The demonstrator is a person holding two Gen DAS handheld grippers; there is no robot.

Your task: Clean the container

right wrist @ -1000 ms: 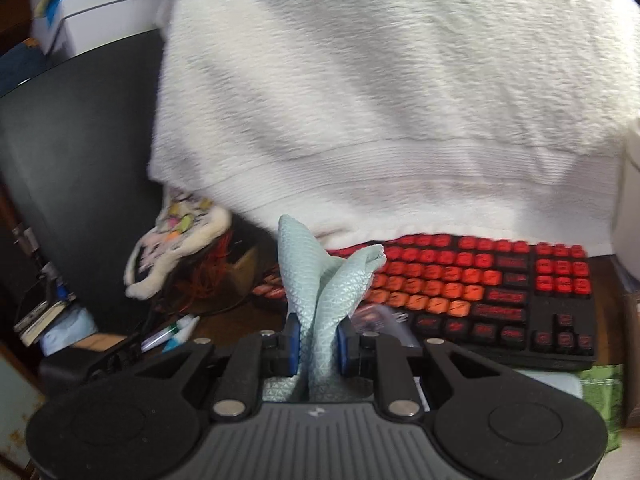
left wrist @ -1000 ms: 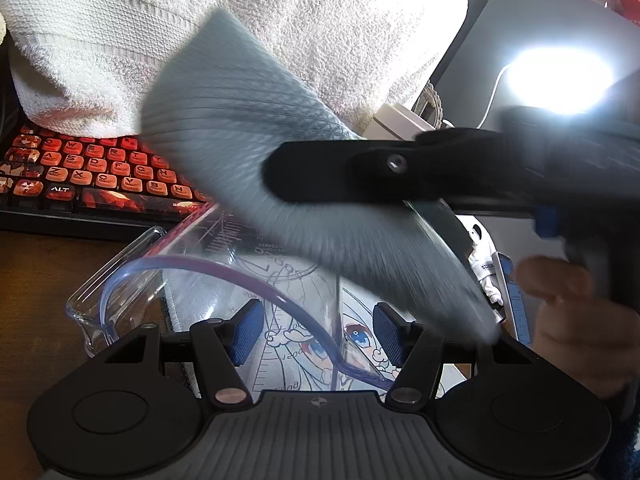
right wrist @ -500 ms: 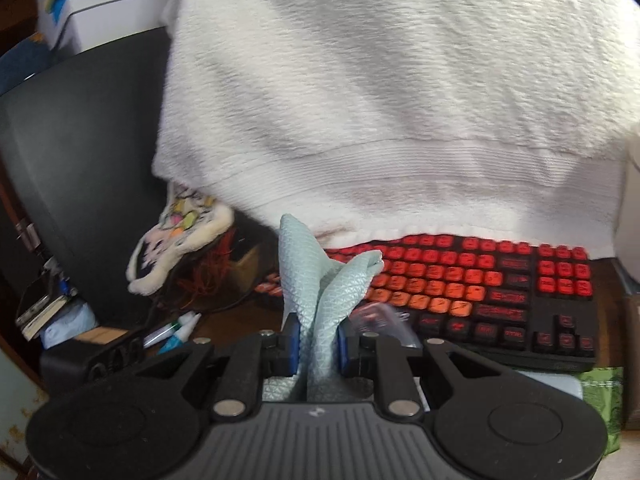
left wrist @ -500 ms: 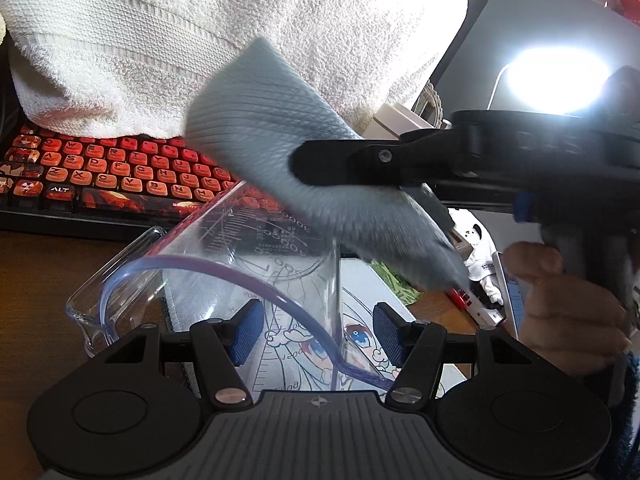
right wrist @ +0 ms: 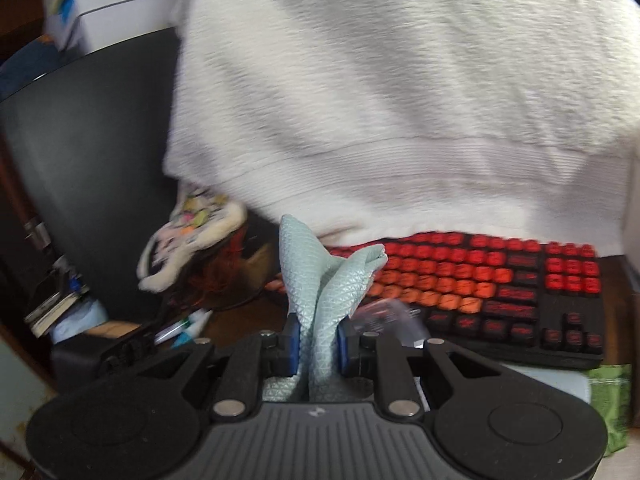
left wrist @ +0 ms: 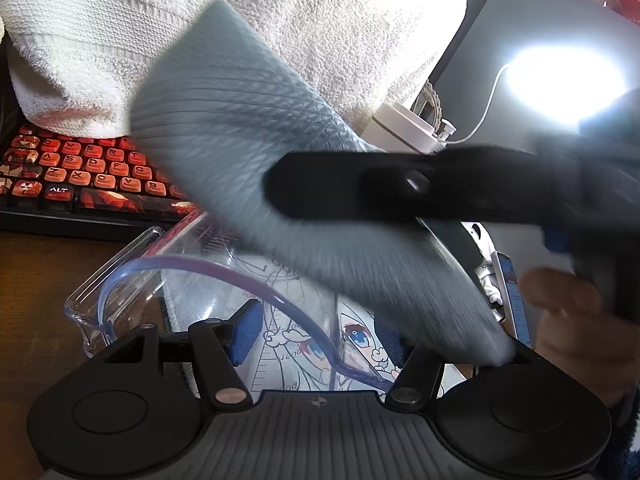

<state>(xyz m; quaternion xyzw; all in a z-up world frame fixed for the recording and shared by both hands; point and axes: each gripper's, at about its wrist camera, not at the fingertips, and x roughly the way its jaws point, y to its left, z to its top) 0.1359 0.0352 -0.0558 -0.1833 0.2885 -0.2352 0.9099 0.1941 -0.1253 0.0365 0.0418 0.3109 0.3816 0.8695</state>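
Materials and finishes: clear plastic, woven cloth, terry, matt black plastic.

Container: clear, glossy, smooth plastic with printed markings. Cloth: pale grey-blue fabric with a fine diamond weave, matt. Towel: white terry, rough looped pile. Left gripper and right gripper: matt black plastic, ribbed bodies, blue textured pads, metal pins. Keyboard: glossy red keycaps. Tabletop: dark wood.

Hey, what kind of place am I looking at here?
Probably a home computer desk: a red-keyed keyboard on a wooden desktop, a dark monitor, a lit desk lamp, and an illustrated desk mat.
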